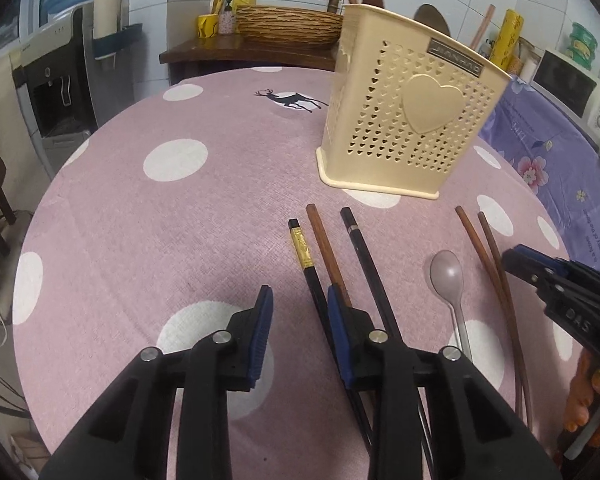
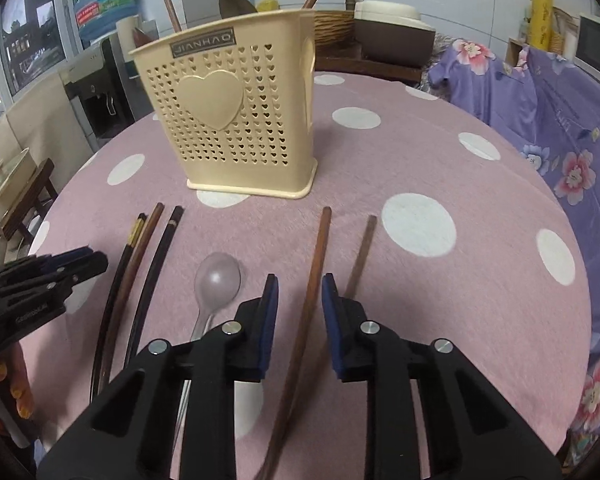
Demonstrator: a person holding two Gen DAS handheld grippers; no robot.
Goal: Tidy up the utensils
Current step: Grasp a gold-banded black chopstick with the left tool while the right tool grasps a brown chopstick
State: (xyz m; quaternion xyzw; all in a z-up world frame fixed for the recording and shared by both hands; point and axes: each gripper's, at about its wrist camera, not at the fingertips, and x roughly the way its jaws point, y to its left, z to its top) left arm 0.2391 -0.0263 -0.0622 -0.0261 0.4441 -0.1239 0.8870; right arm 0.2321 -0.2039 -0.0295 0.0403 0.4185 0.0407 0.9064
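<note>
Brown chopstick (image 2: 314, 280) lies lower centre on the worktop (image 2: 440, 280), right between the right gripper (image 2: 298, 312)'s open jaws: close squarely, lift, drop into the cream holder (image 2: 236, 120) upper centre. Left gripper (image 1: 298, 320) open, empty. Spoon (image 2: 216, 280) and second chopstick (image 2: 360, 256) crowd either side.

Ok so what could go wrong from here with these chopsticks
The right gripper is open around one brown chopstick, and its partner lies close beside it, so closing might nudge it. The left gripper sits over three tightly grouped chopsticks, so it could grab mismatched ones.
</note>
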